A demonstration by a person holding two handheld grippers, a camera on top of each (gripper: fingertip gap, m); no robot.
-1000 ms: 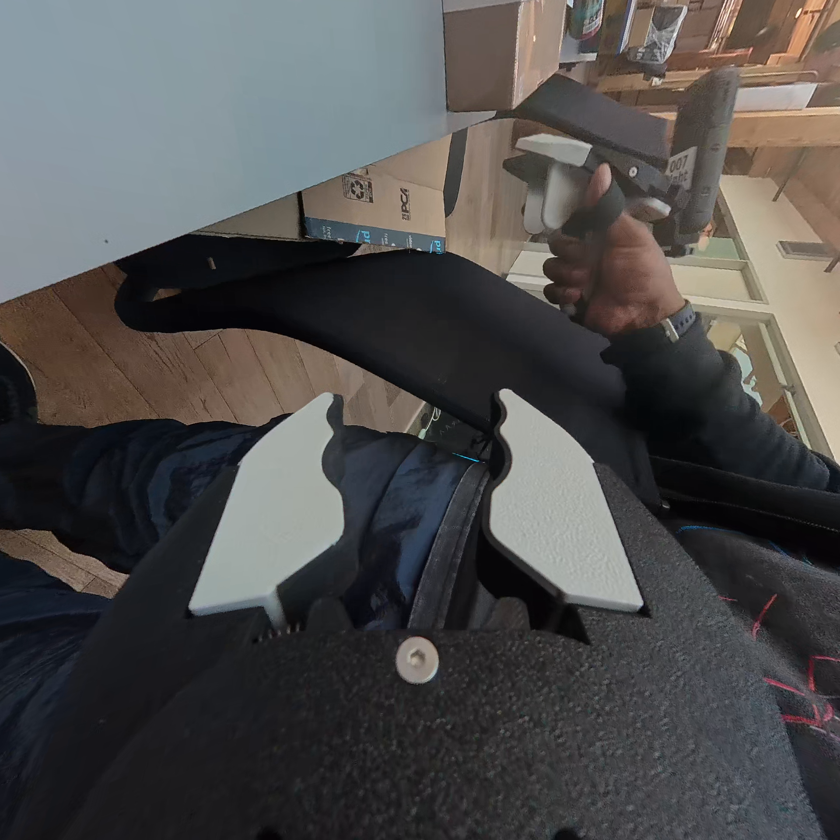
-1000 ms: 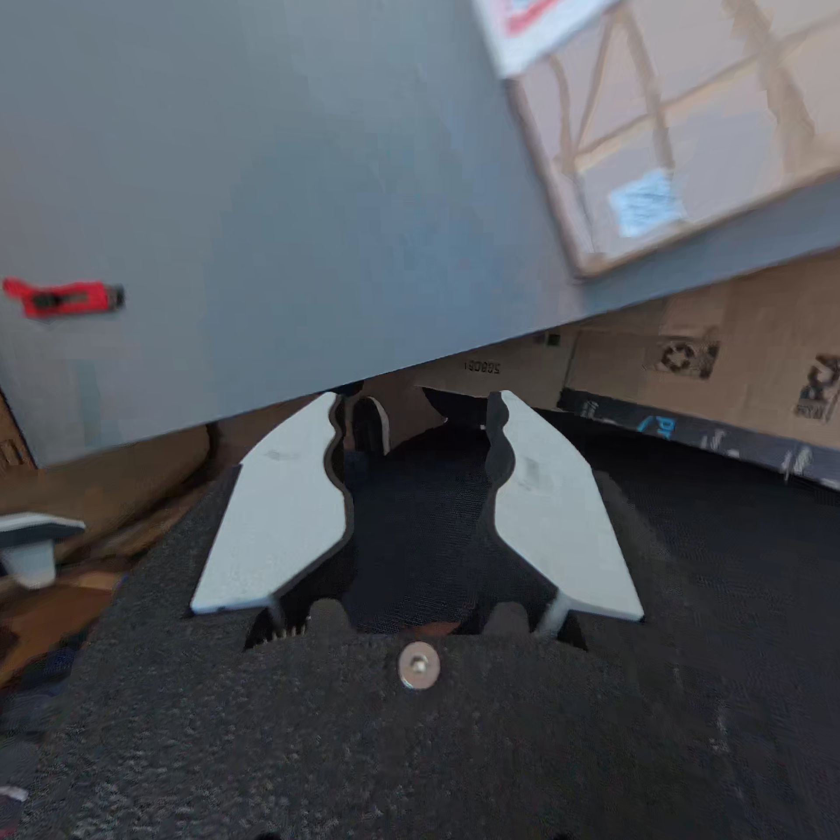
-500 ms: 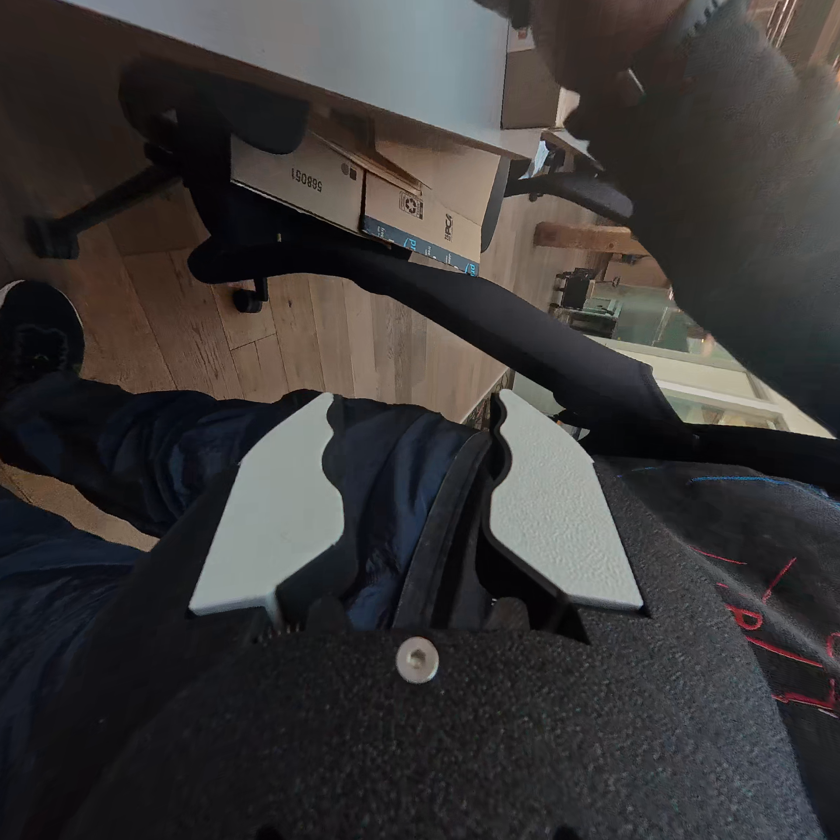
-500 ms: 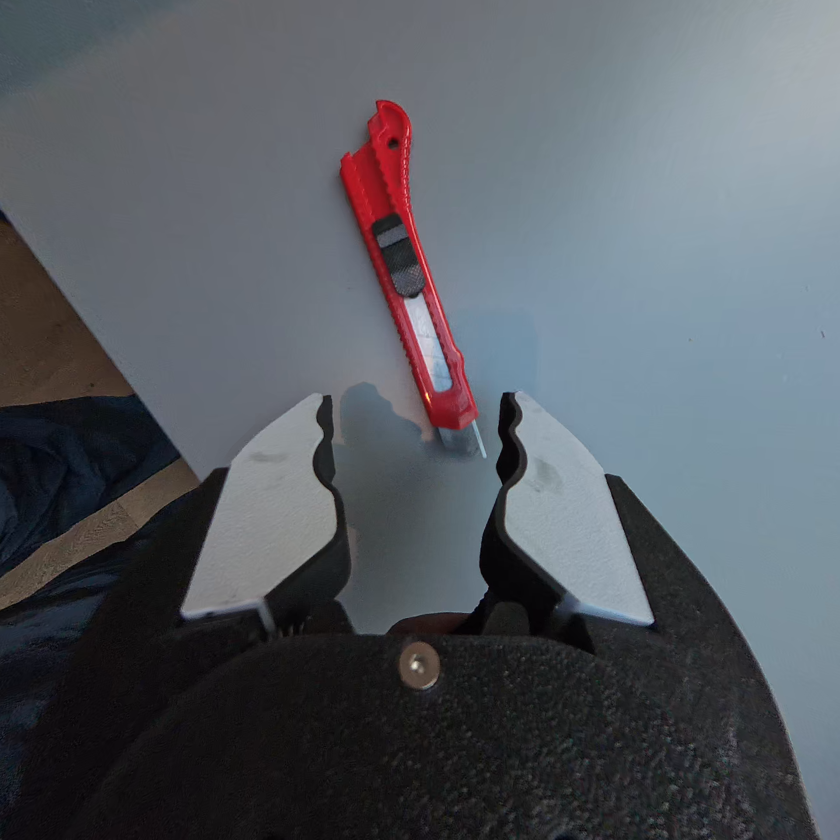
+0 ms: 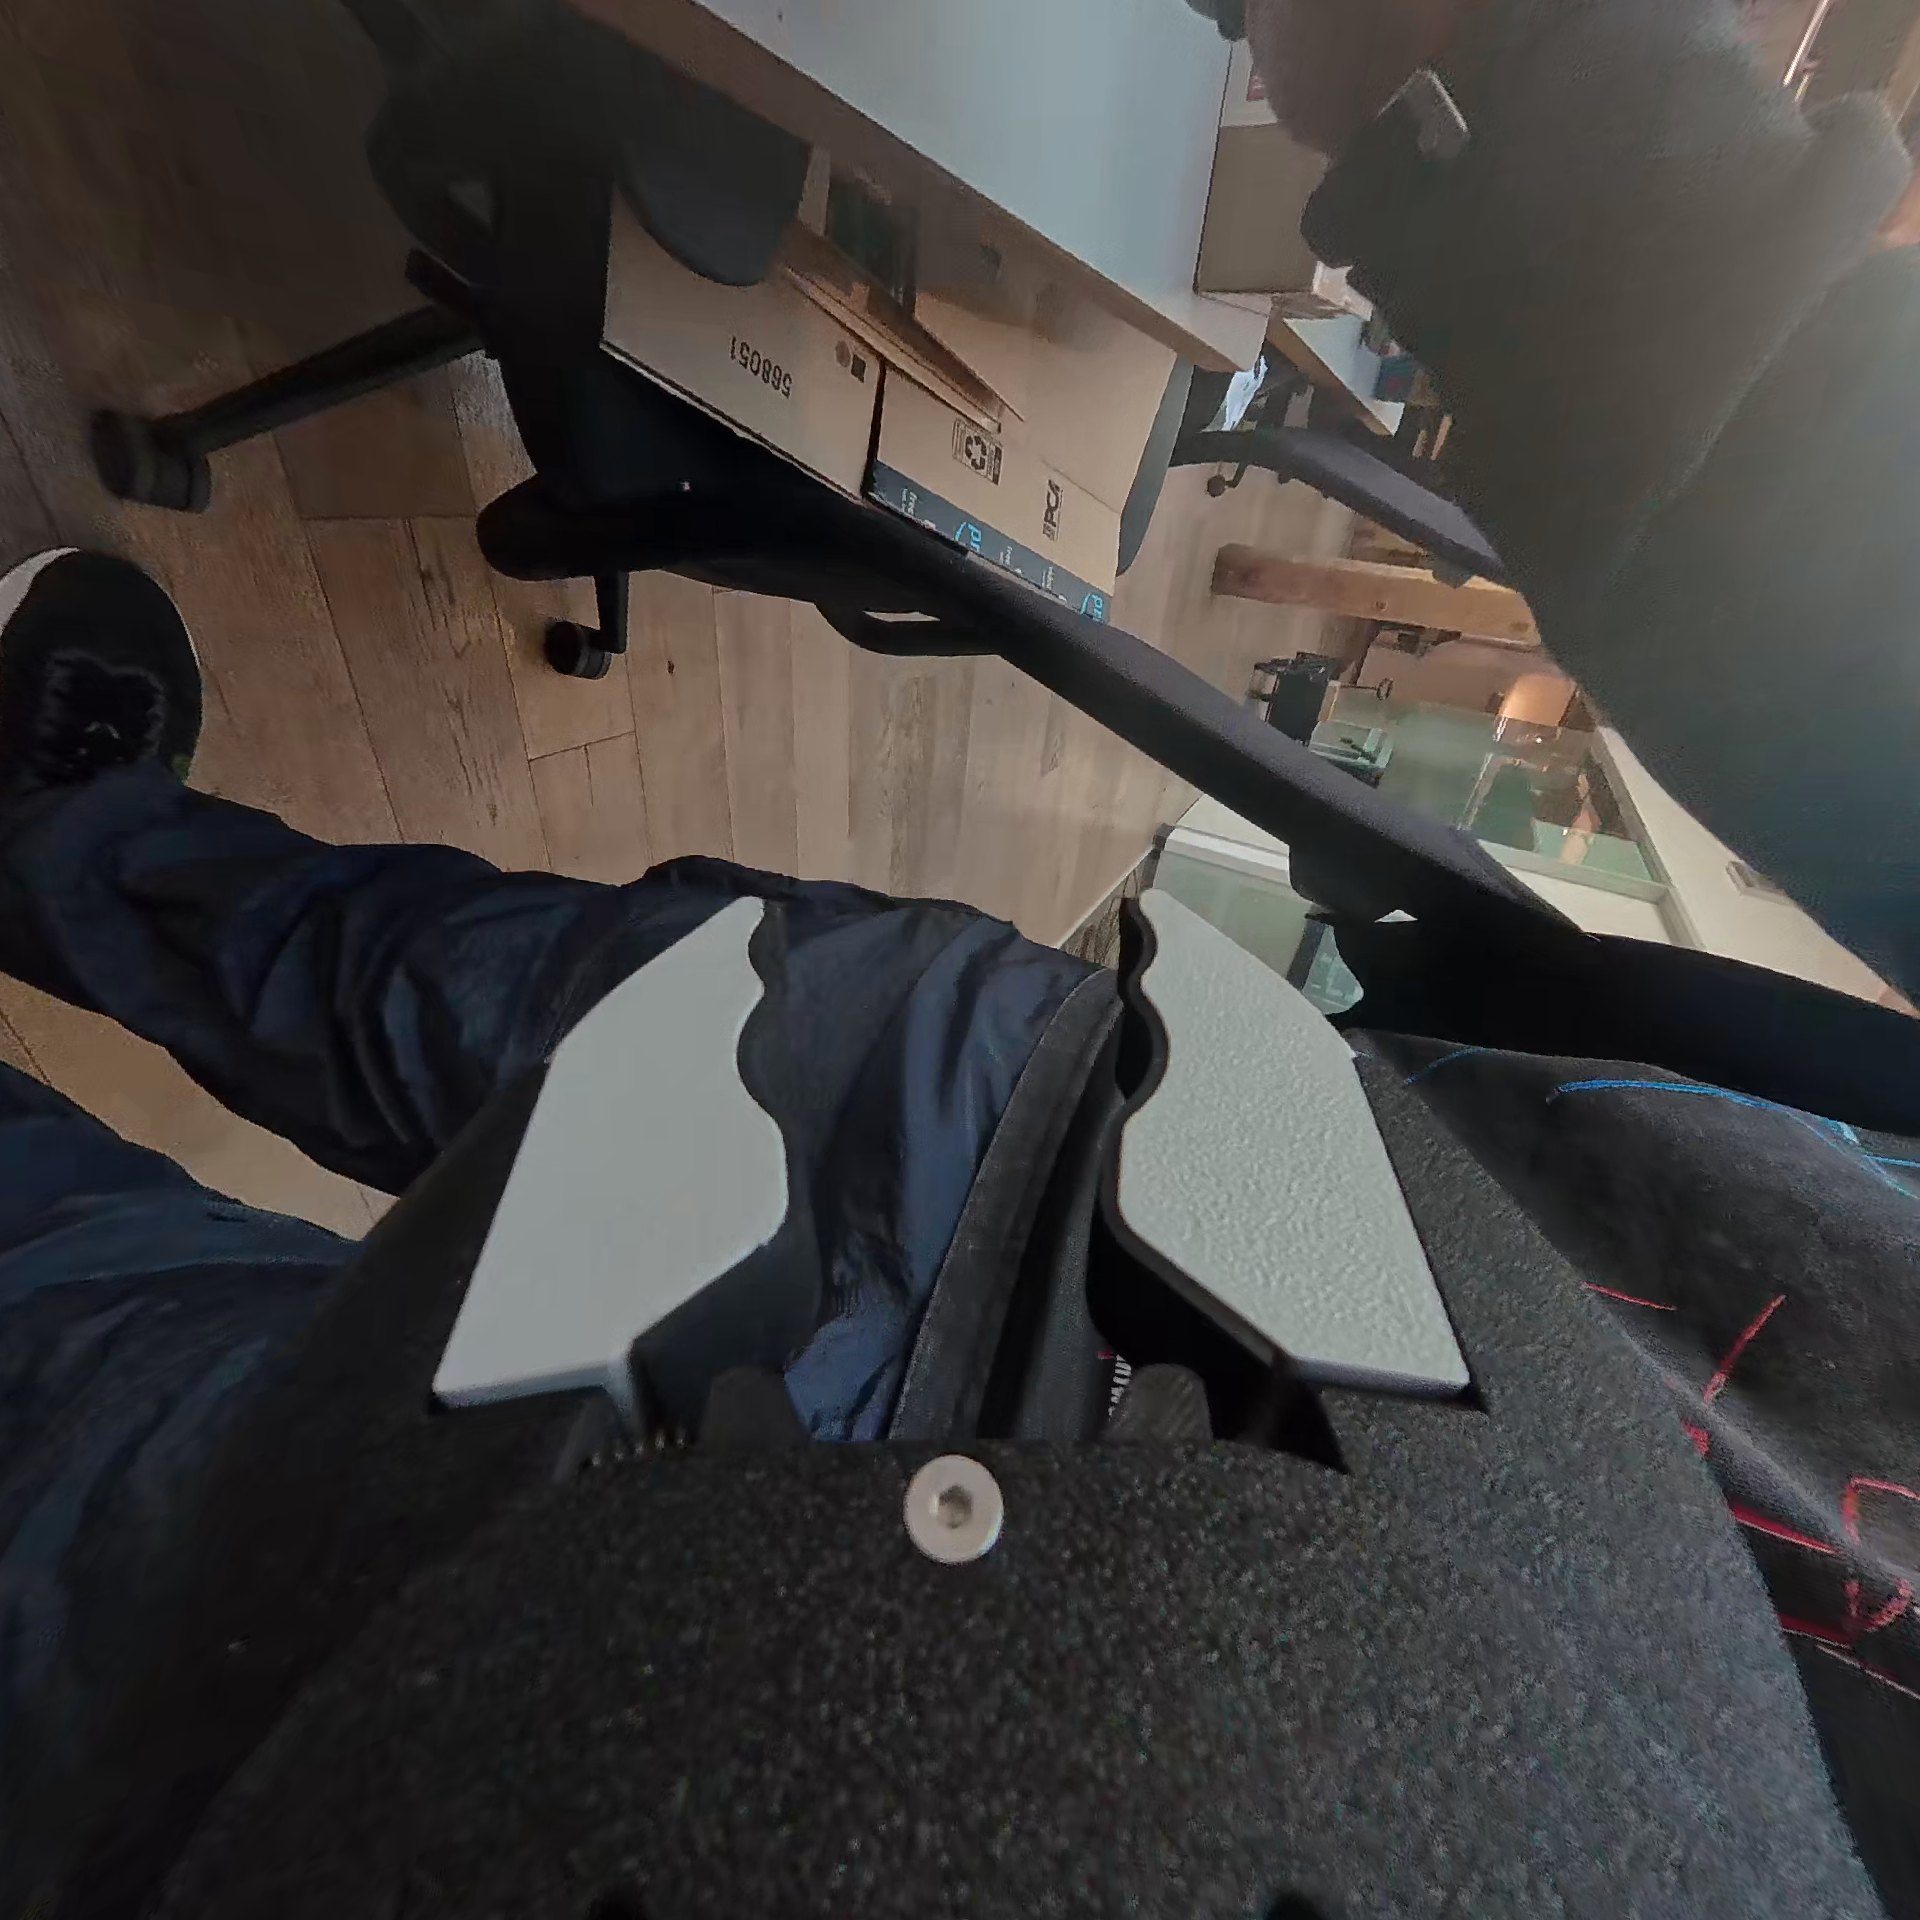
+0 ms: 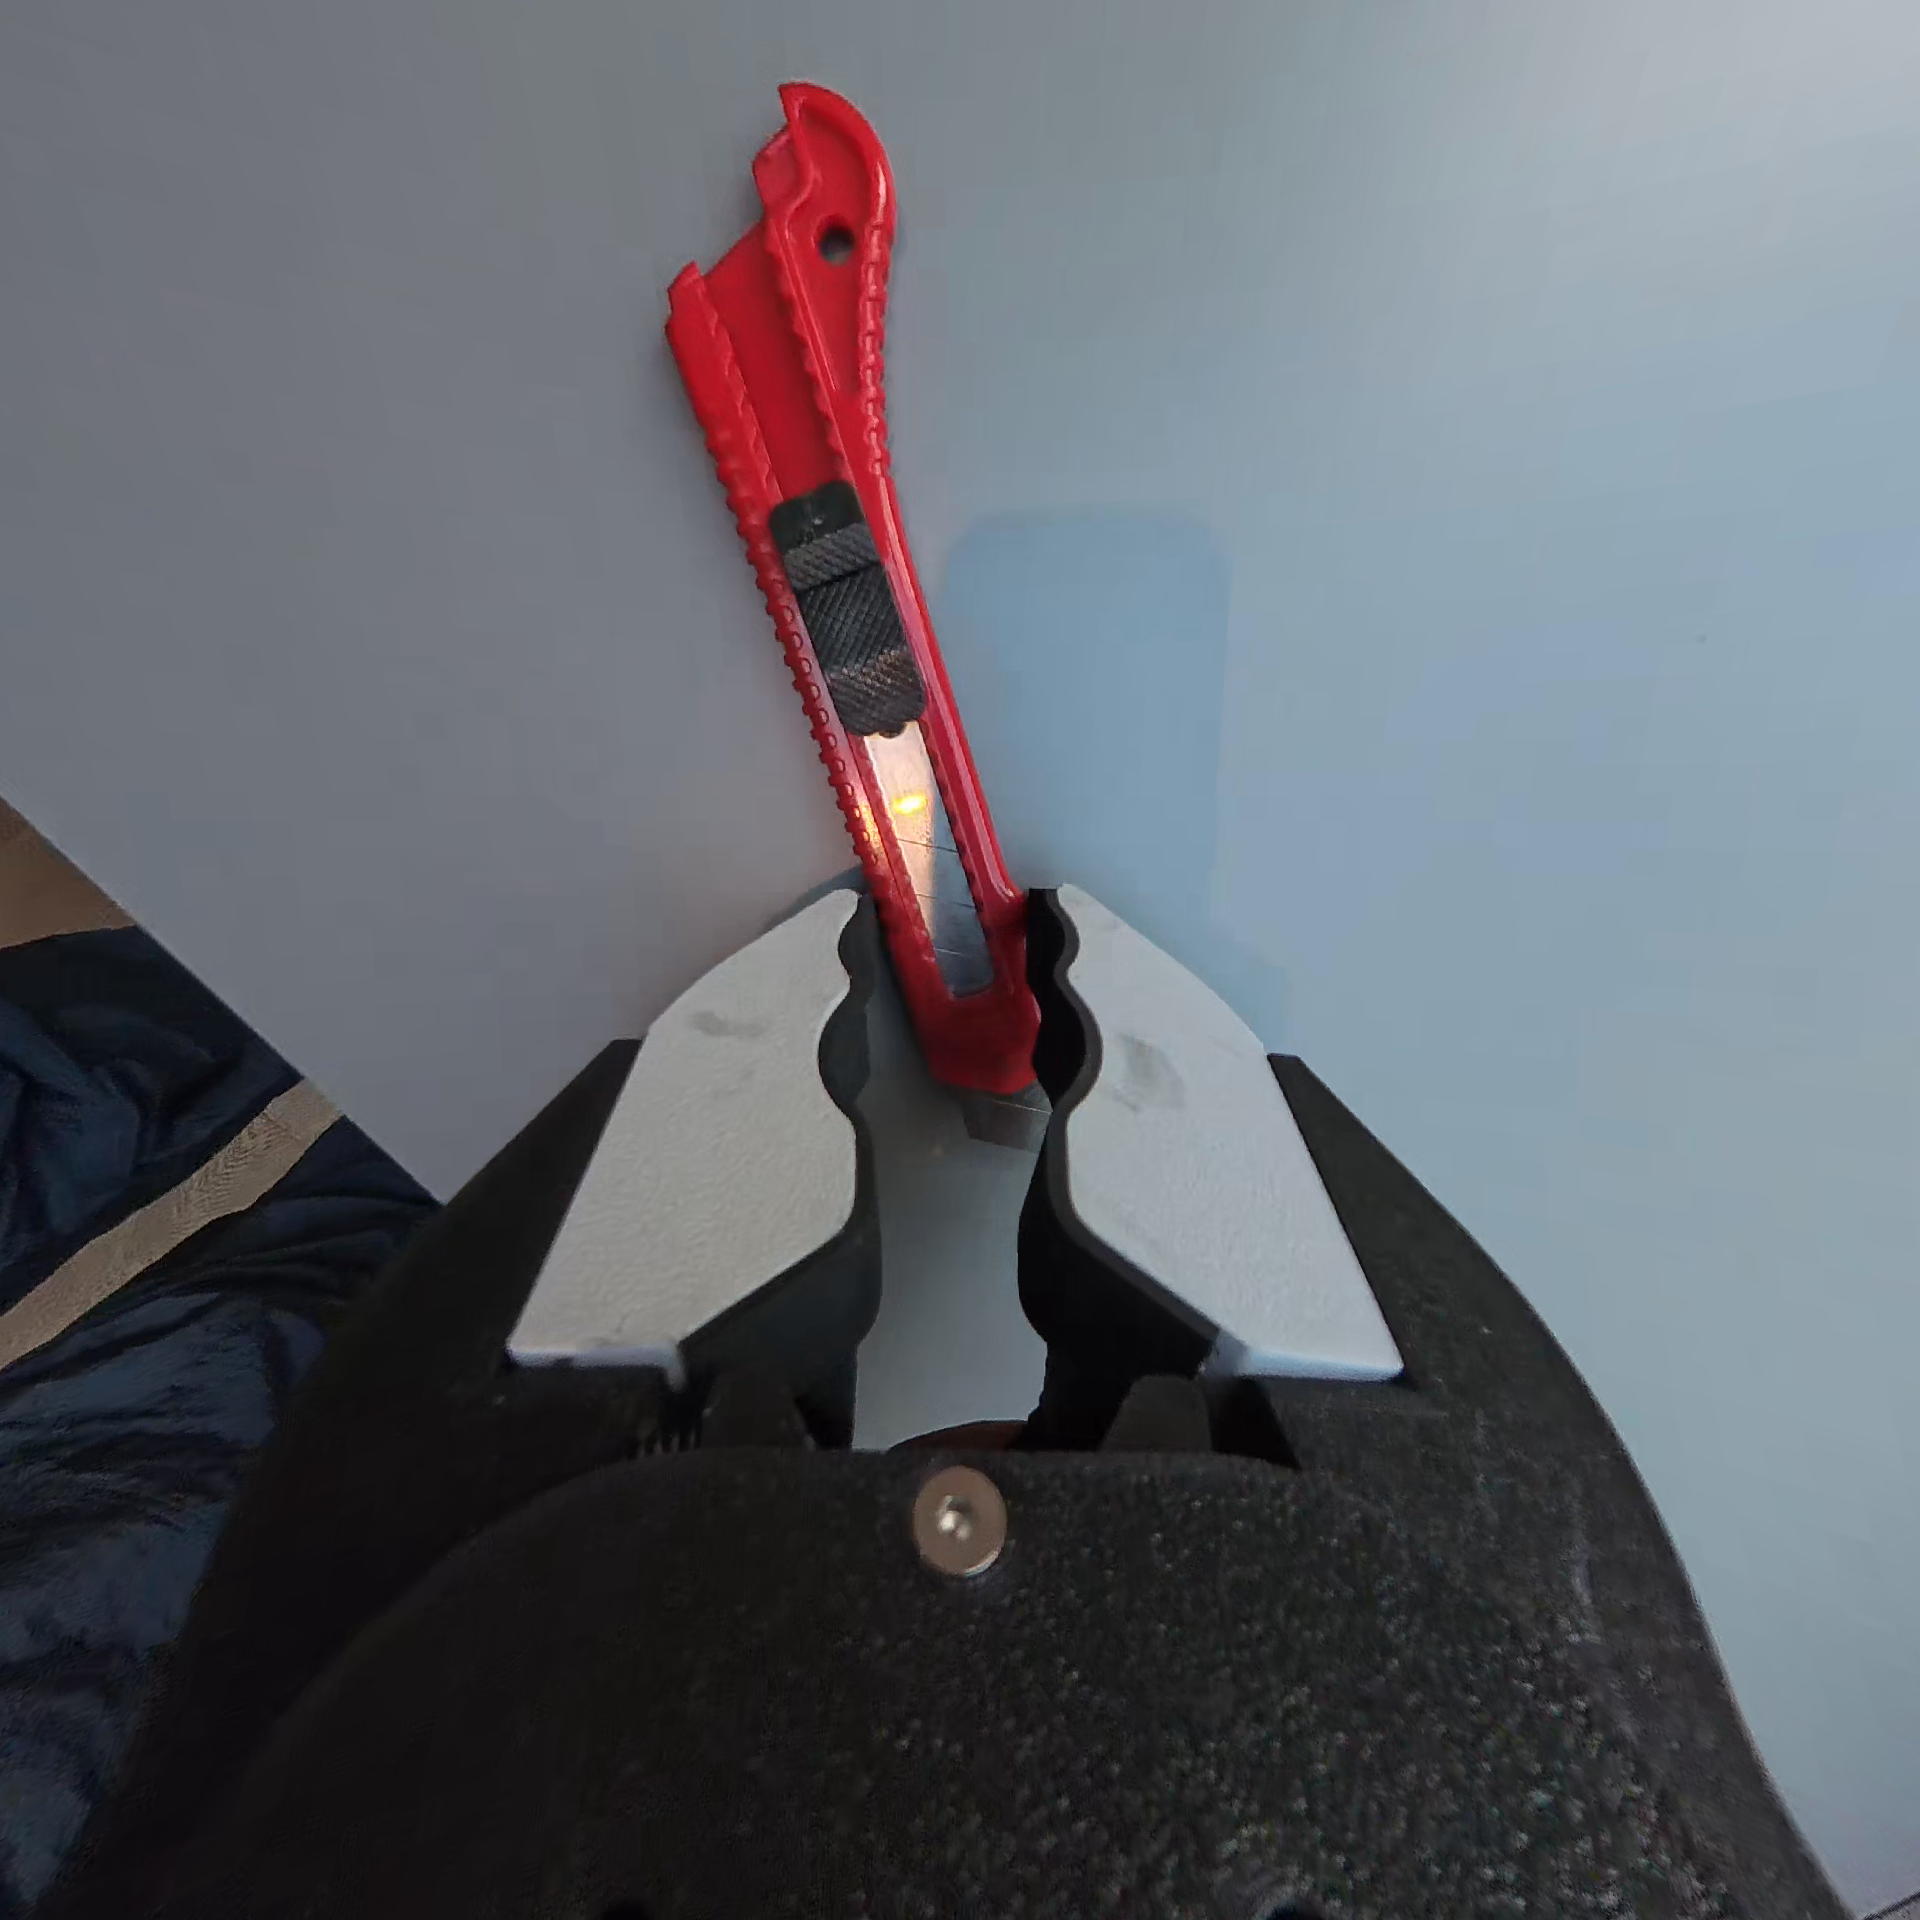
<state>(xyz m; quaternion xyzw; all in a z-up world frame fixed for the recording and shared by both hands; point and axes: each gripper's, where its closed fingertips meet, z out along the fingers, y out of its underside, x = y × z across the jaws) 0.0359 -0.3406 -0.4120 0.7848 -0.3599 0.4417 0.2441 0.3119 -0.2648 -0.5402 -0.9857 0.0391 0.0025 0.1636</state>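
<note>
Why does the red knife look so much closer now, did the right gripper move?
Yes. The right gripper moved forward over the grey table toward the red knife; its fingers now sit on either side of the blade end.

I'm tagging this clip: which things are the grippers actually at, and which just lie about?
At the grippers: red utility knife on the grey table, blade end between the right gripper fingers, grip uncertain; left gripper, open over dark blue trousers.
Lying about: cardboard boxes, office chair, black shoe, wooden floor.
</note>
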